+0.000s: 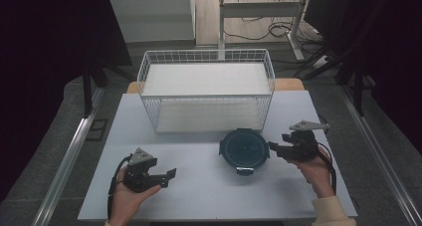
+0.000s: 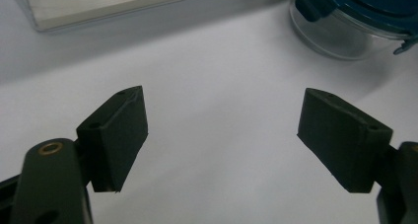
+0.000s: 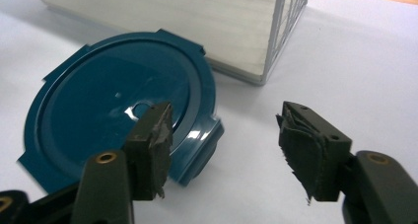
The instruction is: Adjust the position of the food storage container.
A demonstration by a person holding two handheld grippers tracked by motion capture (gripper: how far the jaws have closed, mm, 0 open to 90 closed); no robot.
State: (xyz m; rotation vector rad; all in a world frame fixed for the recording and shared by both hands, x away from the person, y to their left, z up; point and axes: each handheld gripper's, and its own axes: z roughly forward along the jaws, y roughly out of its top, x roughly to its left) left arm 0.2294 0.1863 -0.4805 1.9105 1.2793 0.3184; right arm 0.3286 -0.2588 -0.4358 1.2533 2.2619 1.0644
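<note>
A round clear container with a dark teal lid [image 1: 245, 150] stands on the white table [image 1: 199, 196], just in front of a white wire basket [image 1: 206, 97]. My right gripper [image 1: 275, 150] is right beside its right edge, jaws pointing at it. In the right gripper view the lid [image 3: 98, 100] lies below, and its side tab [image 3: 202, 145] sits just inside the left jaw of my right gripper [image 3: 226, 140], untouched by the pads. The jaws are open. My left gripper [image 1: 169, 177] hovers at the front left, open and holding nothing [image 2: 222, 130], with the container [image 2: 355, 21] far ahead to its right.
The wire basket has a pale board in its bottom [image 3: 197, 21] and takes up the back middle of the table. Its base [image 2: 123, 2] is ahead of the left gripper. The table's front edge runs just behind both hands. Dark floor and metal rails flank the table.
</note>
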